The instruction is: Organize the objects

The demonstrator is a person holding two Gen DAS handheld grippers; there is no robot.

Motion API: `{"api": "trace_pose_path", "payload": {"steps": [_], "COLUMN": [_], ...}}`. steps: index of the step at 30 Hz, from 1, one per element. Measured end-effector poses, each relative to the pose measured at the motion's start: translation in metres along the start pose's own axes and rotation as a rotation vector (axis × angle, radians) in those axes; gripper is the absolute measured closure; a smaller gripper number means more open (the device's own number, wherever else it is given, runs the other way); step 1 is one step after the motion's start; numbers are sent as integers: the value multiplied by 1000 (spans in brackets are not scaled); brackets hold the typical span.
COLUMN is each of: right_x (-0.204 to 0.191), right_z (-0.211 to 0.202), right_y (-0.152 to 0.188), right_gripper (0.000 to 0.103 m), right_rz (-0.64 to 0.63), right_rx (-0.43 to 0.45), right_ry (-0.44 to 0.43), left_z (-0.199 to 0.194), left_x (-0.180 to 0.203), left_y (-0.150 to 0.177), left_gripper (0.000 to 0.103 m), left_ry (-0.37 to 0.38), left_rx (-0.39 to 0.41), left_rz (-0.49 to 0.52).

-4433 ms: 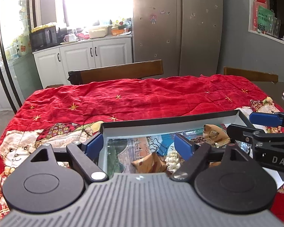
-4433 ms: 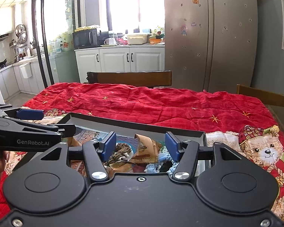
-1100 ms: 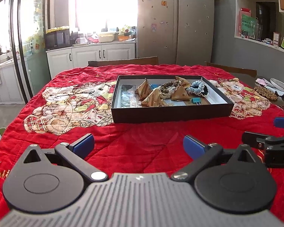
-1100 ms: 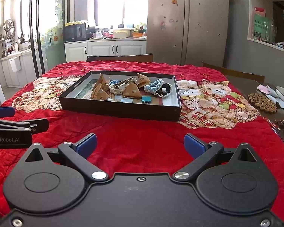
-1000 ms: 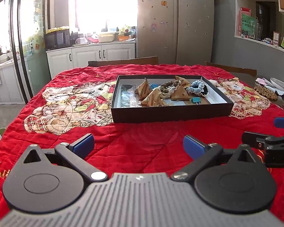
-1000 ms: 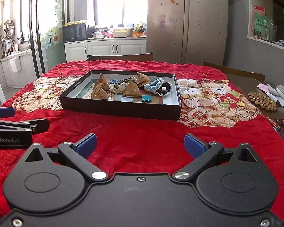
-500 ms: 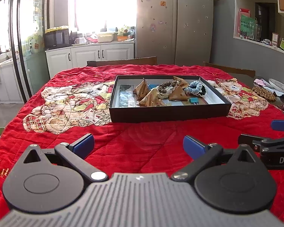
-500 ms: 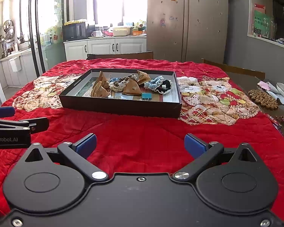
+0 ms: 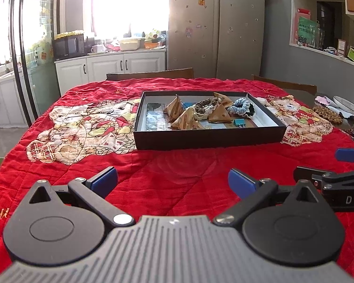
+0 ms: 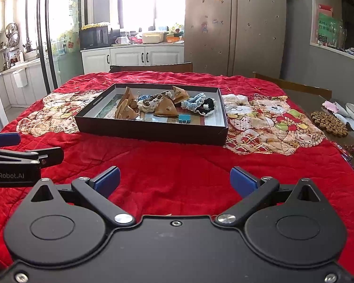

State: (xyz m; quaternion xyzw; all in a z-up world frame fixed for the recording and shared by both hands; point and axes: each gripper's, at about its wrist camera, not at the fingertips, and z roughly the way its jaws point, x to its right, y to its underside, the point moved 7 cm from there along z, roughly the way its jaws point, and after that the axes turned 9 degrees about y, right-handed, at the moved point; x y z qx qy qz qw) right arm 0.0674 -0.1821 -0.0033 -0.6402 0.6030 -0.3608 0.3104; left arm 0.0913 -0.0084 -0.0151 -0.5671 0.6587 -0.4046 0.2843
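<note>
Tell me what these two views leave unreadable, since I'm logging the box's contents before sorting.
- Flat items on the box floor: both views, partly covered by the brown triangular packets and scrunchies.
- Right gripper: left wrist view shows only part, cut by the right edge.
- Table's right end: cut off, cluttered and too small to identify.

Quilt [image 9: 181, 165]: red padded cloth, stitched, soft matt nap. Box [image 9: 207, 139]: matt black card, pale inside. Scrunchies [image 10: 198, 103]: crinkled knit fabric. Fridge [image 10: 233, 23]: brushed metal, dull sheen. Grippers: matt black plastic; fingers [image 10: 106, 181] smooth blue.
</note>
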Motion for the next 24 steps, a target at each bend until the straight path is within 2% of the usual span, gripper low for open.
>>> {"api": "trace_pose_path", "payload": {"steps": [24], "right_x": [-1], "right_z": [4], "right_y": [5], "right_gripper": [3], "right_rz": [1], "right_rx": [-20], "right_ry": [-11], "left_z": [4], "left_x": [7], "left_y": [5], "left_gripper": [0], "left_ry": [25], "left_rx": [-25], "left_rz": [23]}}
